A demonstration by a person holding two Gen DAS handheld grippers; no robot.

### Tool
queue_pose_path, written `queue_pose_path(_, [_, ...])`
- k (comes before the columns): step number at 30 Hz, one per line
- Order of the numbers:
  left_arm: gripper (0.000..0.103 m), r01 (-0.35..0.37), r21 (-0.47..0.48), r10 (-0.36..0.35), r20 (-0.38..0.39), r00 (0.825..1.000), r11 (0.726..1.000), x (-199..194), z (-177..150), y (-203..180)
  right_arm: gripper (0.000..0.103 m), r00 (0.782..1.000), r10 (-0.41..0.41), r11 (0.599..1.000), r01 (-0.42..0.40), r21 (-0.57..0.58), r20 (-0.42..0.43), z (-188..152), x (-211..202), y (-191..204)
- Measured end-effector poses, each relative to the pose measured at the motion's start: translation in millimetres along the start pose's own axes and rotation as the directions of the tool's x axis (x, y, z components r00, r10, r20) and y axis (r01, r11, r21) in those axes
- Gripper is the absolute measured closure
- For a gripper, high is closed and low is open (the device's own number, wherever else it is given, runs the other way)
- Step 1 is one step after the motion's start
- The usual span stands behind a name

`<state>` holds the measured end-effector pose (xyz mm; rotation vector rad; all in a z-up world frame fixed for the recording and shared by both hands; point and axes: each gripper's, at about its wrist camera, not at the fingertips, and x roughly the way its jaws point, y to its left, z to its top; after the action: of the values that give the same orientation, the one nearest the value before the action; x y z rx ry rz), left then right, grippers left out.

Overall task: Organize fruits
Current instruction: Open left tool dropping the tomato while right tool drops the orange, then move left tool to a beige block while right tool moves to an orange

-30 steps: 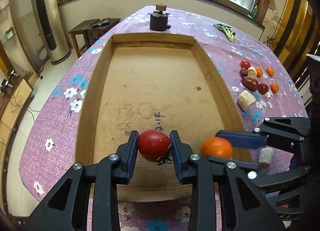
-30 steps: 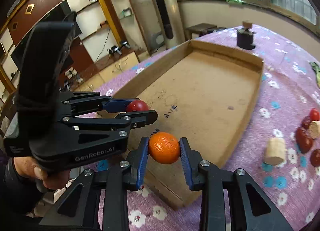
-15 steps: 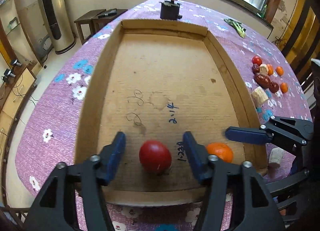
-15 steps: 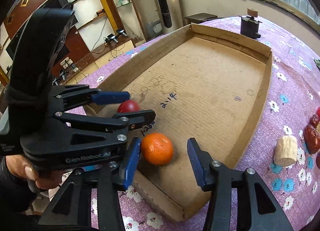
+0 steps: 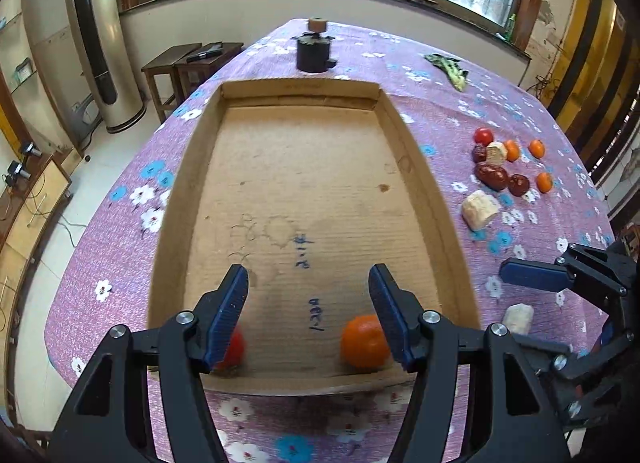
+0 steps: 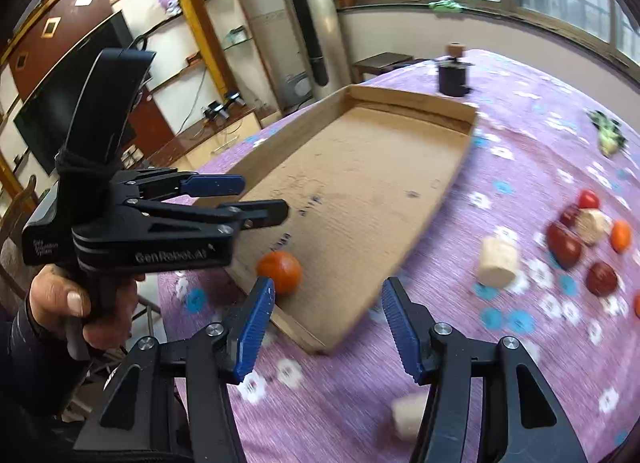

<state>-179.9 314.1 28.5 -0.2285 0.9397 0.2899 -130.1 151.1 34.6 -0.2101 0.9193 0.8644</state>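
Observation:
A shallow cardboard tray (image 5: 424, 167) lies on the purple flowered cloth. A red tomato (image 5: 235, 349) and an orange tangerine (image 5: 364, 341) rest inside it by the near wall; the tangerine also shows in the right wrist view (image 6: 280, 271). My left gripper (image 5: 308, 287) is open and empty above the near end of the tray. My right gripper (image 6: 328, 295) is open and empty over the tray's near corner, and it also shows in the left wrist view at the right (image 5: 560, 283). More fruit (image 5: 504, 167) lies on the cloth right of the tray.
Pale cork-like chunks (image 5: 478, 209) lie among the loose fruit, one near the right gripper (image 5: 518, 319). A dark pot (image 5: 314, 51) stands beyond the tray and a green vegetable (image 5: 450, 67) lies at the far right. The table edge drops off to the left.
Both grippers opened and let go of the tomato and the tangerine, which now rest in the tray. Both grippers have pulled back and up, the right one moving off to the right.

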Motion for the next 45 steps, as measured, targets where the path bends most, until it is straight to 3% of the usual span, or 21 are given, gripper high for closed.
queue_pose_path(11, [0.041, 0.084, 0.064, -0.085, 0.013, 0.996, 0.994, -4, 4, -52, 0.045, 0.991, -0.13, 0.979, 0.124, 0.159, 0.028, -44, -52, -65])
queue_pose_path(24, [0.041, 0.189, 0.157, -0.189, -0.015, 0.982, 0.969, 5, 12, -125, 0.045, 0.972, -0.231, 0.939, 0.209, 0.273, 0.052, -74, -94, -115])
queue_pose_path(34, [0.041, 0.181, 0.2, -0.175, -0.05, 0.983, 0.963, 30, 25, -158, 0.045, 0.959, -0.274, 0.916, 0.239, 0.323, 0.067, -82, -109, -147])
queue_pose_path(45, [0.041, 0.154, 0.202, -0.138, -0.091, 0.986, 0.967, 64, 41, -165, 0.045, 0.936, -0.349, 0.879, 0.312, 0.36, 0.041, -68, -106, -198])
